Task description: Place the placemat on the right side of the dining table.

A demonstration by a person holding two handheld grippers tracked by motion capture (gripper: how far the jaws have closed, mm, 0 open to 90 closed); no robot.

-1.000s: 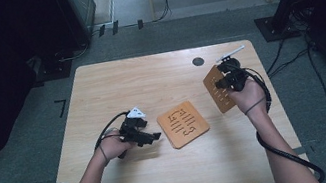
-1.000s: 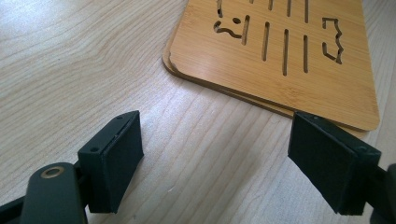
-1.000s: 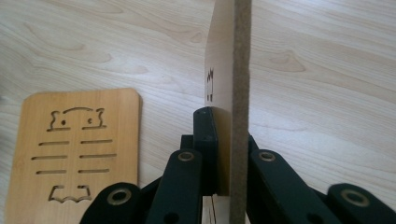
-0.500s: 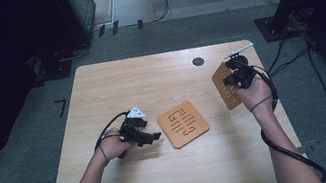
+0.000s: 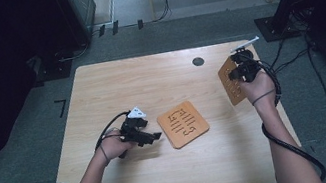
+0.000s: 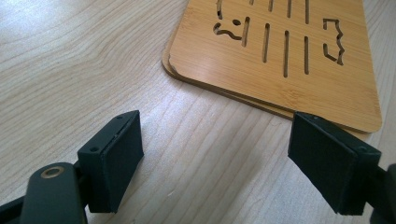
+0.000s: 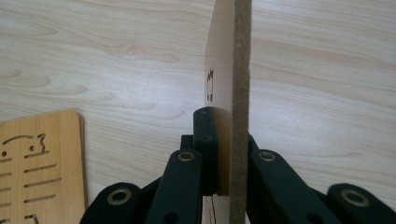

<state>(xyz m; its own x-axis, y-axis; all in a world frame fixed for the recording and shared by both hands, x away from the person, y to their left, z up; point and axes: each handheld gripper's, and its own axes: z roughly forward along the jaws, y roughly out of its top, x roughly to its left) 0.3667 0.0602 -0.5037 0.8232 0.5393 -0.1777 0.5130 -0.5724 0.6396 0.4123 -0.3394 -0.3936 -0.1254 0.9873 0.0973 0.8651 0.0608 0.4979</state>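
A slotted bamboo trivet (image 5: 230,81) stands on edge above the bench's (image 5: 149,81) right side, pinched in the right tongs (image 7: 223,154). Near the bench's middle, more trivets (image 5: 183,124) lie stacked flat. The left tongs (image 6: 233,163) gape wide just beside that stack, low over the wood.

Wooden table (image 5: 149,81) (slotted boards (image 5: 183,124) on it)
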